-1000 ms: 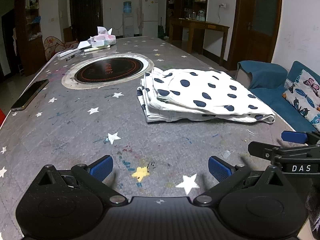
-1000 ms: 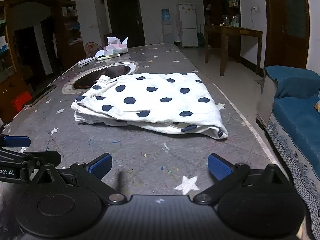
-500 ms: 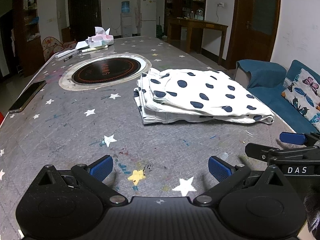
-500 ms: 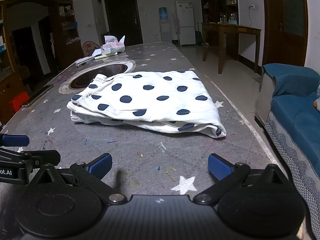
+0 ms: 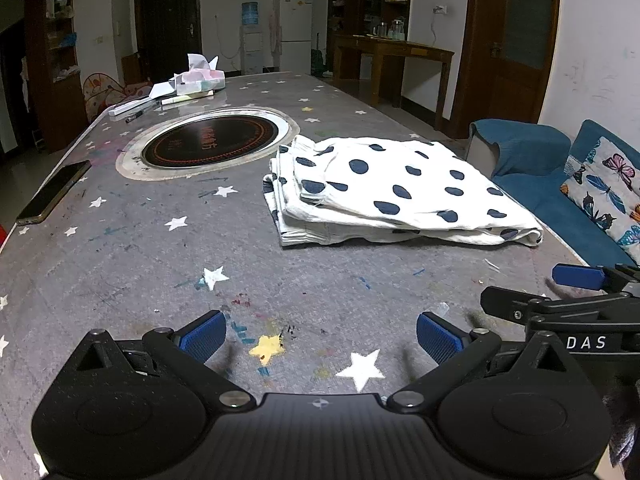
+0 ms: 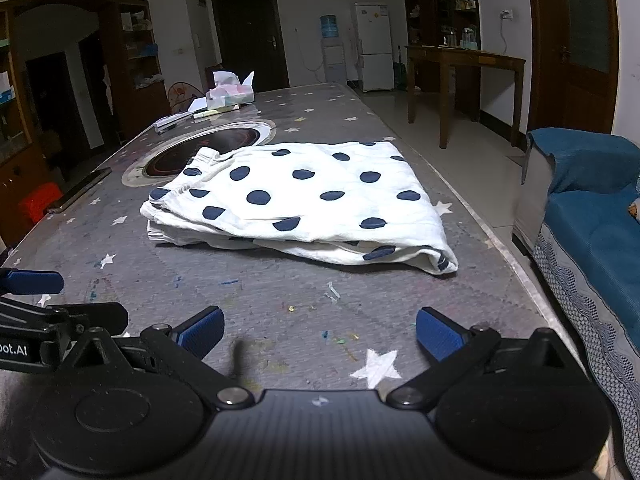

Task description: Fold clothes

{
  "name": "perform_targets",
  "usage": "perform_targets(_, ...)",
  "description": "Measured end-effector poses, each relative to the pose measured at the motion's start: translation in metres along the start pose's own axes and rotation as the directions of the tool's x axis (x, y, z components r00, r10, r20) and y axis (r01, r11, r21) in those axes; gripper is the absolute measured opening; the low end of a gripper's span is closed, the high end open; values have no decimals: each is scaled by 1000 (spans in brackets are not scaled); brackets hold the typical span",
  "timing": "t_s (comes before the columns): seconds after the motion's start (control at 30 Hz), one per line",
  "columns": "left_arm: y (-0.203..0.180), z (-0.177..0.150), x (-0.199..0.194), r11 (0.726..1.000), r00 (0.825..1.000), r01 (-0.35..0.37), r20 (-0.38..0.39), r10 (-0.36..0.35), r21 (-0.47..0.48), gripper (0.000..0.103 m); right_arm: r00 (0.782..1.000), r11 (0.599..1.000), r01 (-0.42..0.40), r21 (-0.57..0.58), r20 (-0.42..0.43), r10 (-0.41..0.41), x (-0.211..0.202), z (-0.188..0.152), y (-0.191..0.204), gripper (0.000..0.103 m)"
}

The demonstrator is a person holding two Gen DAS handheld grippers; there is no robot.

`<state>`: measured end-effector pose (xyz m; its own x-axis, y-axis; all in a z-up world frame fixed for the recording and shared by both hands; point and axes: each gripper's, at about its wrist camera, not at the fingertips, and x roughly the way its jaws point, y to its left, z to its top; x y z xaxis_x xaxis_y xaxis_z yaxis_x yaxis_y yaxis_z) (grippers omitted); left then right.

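Note:
A white garment with dark blue dots [image 5: 392, 196] [image 6: 308, 204] lies folded in a flat stack on the grey star-patterned table [image 5: 140, 264] [image 6: 256, 292]. My left gripper [image 5: 320, 334] is open above the table's near edge, well short of the garment, with nothing between its blue pads [image 5: 202, 334]. My right gripper [image 6: 318, 332] is open too, equally far back, and empty. Each gripper shows at the side of the other's view: the right gripper [image 5: 576, 280], the left gripper [image 6: 32, 284].
A round black hotplate [image 5: 208, 142] is set in the table behind the garment. A phone [image 5: 54, 192] lies at the left edge, and a tissue box [image 5: 198, 78] and papers at the far end. A blue sofa [image 6: 588, 216] stands right of the table.
Both grippers have drawn back slightly toward the near edge, so the garment sits a little farther off. Both stay open, and the garment has not moved.

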<state>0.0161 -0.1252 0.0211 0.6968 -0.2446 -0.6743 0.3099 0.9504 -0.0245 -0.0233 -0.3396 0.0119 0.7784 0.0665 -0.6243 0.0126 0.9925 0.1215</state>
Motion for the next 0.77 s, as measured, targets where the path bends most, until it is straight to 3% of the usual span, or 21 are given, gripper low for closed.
perform_targets(0.77,-2,0,-2,1000,1000,-1,4,1,2,103,1000,1000,-9,-5,-4,9,0,-1,4,103)
